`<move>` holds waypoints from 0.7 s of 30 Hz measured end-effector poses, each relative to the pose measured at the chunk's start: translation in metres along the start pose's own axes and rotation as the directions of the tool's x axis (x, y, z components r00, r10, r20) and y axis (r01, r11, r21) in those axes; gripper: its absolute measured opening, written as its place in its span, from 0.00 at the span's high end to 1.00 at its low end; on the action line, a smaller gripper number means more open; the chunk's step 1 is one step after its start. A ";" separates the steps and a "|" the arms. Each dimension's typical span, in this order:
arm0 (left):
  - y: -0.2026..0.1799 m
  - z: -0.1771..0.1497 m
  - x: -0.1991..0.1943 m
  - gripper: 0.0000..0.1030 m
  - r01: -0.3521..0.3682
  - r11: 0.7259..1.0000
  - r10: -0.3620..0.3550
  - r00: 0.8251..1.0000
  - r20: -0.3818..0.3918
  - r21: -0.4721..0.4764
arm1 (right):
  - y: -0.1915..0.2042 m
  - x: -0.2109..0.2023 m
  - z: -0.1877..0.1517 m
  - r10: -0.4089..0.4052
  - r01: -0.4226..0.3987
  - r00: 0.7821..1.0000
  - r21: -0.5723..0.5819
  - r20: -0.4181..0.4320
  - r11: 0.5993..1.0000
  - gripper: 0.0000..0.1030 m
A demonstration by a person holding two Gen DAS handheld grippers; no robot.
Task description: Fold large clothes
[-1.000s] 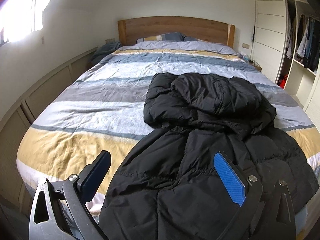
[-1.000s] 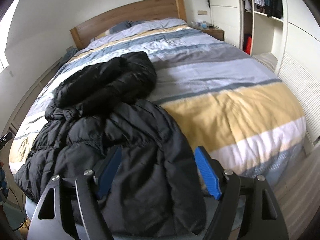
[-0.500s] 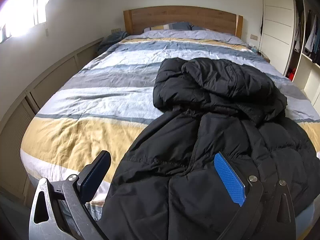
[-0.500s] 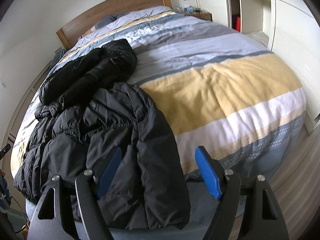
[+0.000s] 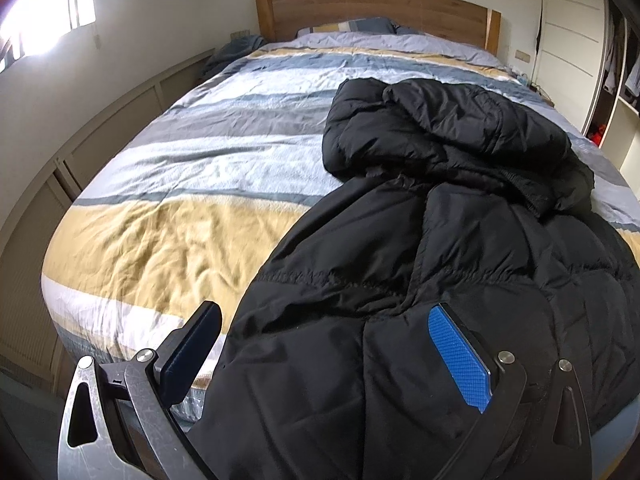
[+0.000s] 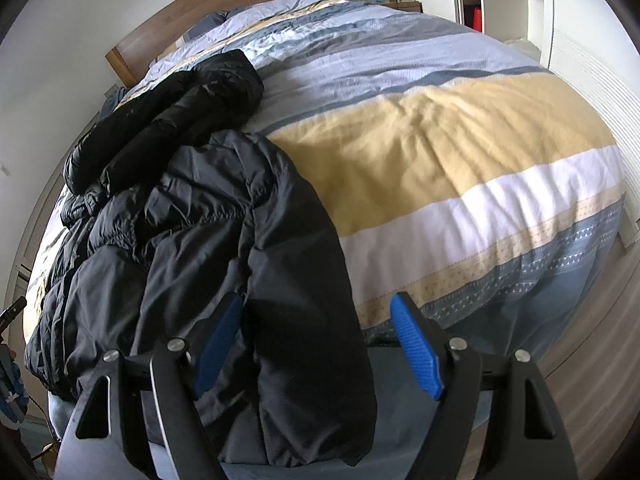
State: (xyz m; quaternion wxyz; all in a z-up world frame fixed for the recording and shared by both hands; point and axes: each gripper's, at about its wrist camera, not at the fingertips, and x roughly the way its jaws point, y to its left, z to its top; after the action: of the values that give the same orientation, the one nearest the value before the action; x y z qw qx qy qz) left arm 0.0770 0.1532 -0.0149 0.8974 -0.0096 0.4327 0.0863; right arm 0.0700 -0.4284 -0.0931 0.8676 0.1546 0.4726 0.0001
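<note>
A black puffer jacket point(image 5: 420, 248) lies crumpled on a striped bed, its hood bunched toward the headboard and its hem hanging over the foot edge. My left gripper point(image 5: 326, 344) hovers open over the jacket's lower left part, its blue pads spread wide and apart from the fabric. In the right wrist view the same jacket point(image 6: 208, 232) fills the left half. My right gripper point(image 6: 316, 340) is open above the jacket's right edge near the hem, one finger over the fabric and the other over the duvet's border.
The bed point(image 5: 168, 216) wears a duvet striped in yellow, white, grey and blue, with a wooden headboard point(image 5: 372, 8) and pillows behind. A panelled wall runs along the left side. Open wardrobe shelves point(image 5: 624, 80) and a bedside table point(image 6: 396, 0) stand to the right.
Both grippers have sunk toward the foot of the bed and tipped downward, so the jacket looms larger. Their jaws stayed wide. The jacket has not moved.
</note>
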 end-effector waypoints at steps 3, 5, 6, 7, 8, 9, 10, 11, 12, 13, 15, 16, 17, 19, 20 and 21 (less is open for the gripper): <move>0.002 -0.002 0.003 0.01 -0.004 1.000 0.004 1.000 -0.011 -0.003 | -0.002 0.003 -0.002 0.005 -0.005 1.000 0.006 -0.009 1.000 0.27; 0.003 -0.003 0.005 0.01 -0.006 1.000 0.006 1.000 -0.018 -0.005 | -0.003 0.005 -0.003 0.006 -0.006 1.000 0.009 -0.013 1.000 0.27; 0.003 -0.003 0.006 0.01 -0.006 1.000 0.006 1.000 -0.020 -0.004 | -0.004 0.006 -0.003 0.007 -0.007 1.000 0.010 -0.014 1.000 0.26; 0.004 -0.004 0.007 0.01 -0.007 1.000 0.007 1.000 -0.023 -0.003 | -0.004 0.007 -0.003 0.008 -0.008 1.000 0.012 -0.015 1.000 0.26; 0.004 -0.004 0.008 0.01 -0.008 1.000 0.008 1.000 -0.027 -0.003 | -0.005 0.007 -0.003 0.010 -0.010 1.000 0.015 -0.016 1.000 0.26; 0.005 -0.005 0.010 0.01 -0.009 1.000 0.009 0.999 -0.032 -0.003 | -0.006 0.008 -0.004 0.012 -0.012 1.000 0.018 -0.018 1.000 0.26; 0.005 -0.006 0.010 0.01 -0.009 1.000 0.009 0.999 -0.035 -0.004 | -0.007 0.009 -0.004 0.013 -0.012 1.000 0.020 -0.019 1.000 0.26; 0.006 -0.007 0.012 0.01 -0.008 1.000 0.008 0.999 -0.039 -0.005 | -0.007 0.009 -0.005 0.013 -0.012 1.000 0.022 -0.020 1.000 0.26; 0.007 -0.008 0.014 0.01 -0.008 1.000 0.008 0.999 -0.045 -0.008 | -0.008 0.010 -0.005 0.013 -0.012 1.000 0.023 -0.022 1.000 0.25; 0.009 -0.009 0.015 0.01 -0.008 1.000 0.007 0.999 -0.050 -0.011 | -0.008 0.011 -0.006 0.012 -0.012 1.000 0.024 -0.024 1.000 0.25; 0.015 -0.014 0.018 0.01 0.005 1.000 -0.007 0.998 -0.065 -0.024 | -0.009 0.012 -0.007 0.012 -0.011 1.000 0.028 -0.027 1.000 0.24; 0.017 -0.016 0.020 0.01 0.013 0.999 -0.015 0.997 -0.071 -0.035 | -0.010 0.012 -0.007 0.013 -0.012 1.000 0.030 -0.027 0.999 0.23; 0.021 -0.018 0.021 0.01 0.022 0.999 -0.026 0.997 -0.079 -0.049 | -0.010 0.012 -0.008 0.016 -0.015 1.000 0.032 -0.027 0.999 0.23; 0.032 -0.024 0.025 0.01 0.050 0.995 -0.059 0.994 -0.095 -0.091 | -0.011 0.013 -0.008 0.024 -0.023 0.999 0.040 -0.029 0.999 0.23; 0.038 -0.027 0.027 0.01 0.061 0.992 -0.073 0.992 -0.102 -0.113 | -0.011 0.013 -0.009 0.026 -0.024 0.999 0.043 -0.030 0.999 0.23; 0.045 -0.030 0.029 0.01 0.071 0.988 -0.086 0.990 -0.108 -0.136 | -0.011 0.014 -0.009 0.029 -0.027 0.999 0.045 -0.032 0.999 0.23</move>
State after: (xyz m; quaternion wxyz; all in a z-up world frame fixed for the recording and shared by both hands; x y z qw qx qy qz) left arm 0.0639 0.1988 -0.0536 0.8713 -0.0907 0.4758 0.0782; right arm 0.0682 -0.4344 -0.1120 0.8560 0.1805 0.4845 0.0043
